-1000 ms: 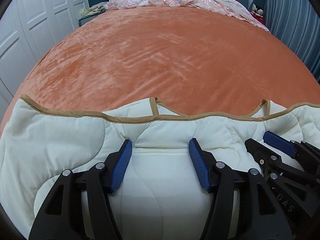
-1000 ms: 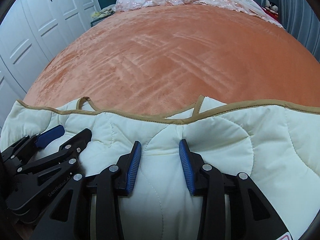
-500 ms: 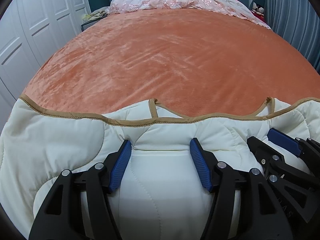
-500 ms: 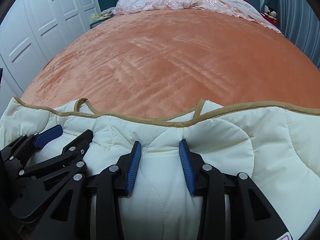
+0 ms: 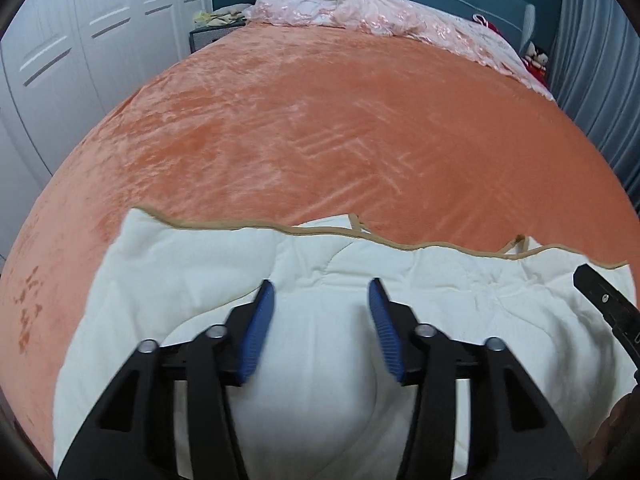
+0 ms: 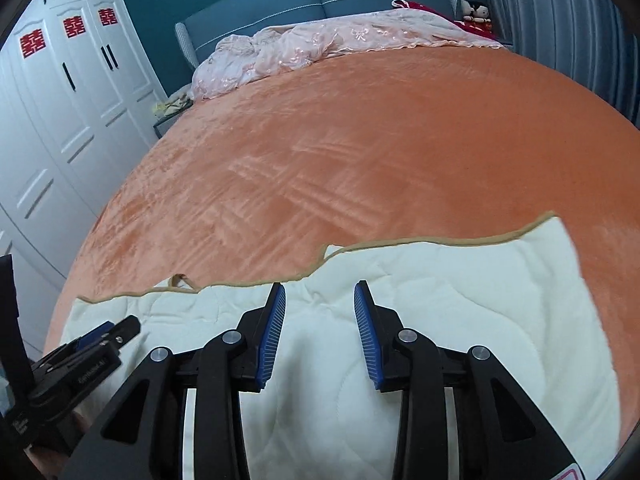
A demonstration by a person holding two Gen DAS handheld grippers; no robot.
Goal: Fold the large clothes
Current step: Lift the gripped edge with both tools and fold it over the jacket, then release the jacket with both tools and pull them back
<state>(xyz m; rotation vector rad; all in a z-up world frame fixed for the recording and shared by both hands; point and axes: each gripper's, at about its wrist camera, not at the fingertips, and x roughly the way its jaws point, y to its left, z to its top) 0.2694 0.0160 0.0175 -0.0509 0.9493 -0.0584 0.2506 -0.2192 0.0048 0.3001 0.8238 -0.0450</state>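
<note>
Garment: a cream quilted piece (image 5: pixel 208 276) with tan binding lies on the near part of the bed, close to the foot edge where the person stands.
Long axis: it runs side to side across the bed; the bound edge (image 6: pixel 440 240) faces the headboard and follows a wavy line.
Loops: two small tan loops stand out from the bound edge, one nearer the middle (image 5: pixel 357 223), one toward the right side (image 5: pixel 516 243).
Lie of the cloth: the outer ends lie flat on the cover, while the cloth bulges up between each pair of tongs.
Left tongs: the left tongs (image 5: pixel 322 300) point down at the garment, the jaws closing with a hump of cream cloth between the blue pads (image 5: pixel 256 340); I cannot tell whether the pads press on it yet.
Right tongs: the right tongs (image 6: pixel 320 304) stand a moderate way apart and are closing too, cloth rising between the pads (image 6: pixel 368 344); a firm grip cannot be told.
Spacing: each tool shows at the edge of the other's view, so they work side by side along the same near part of the garment.
Bed: an orange plush cover (image 5: pixel 340 128) spreads toward the far end.
Far end: a crumpled pink embroidered cover (image 6: pixel 320 48) lies against a blue headboard (image 6: pixel 280 0).
Left wall: white wardrobe doors (image 6: pixel 80 92) with red paper cuts.
</note>
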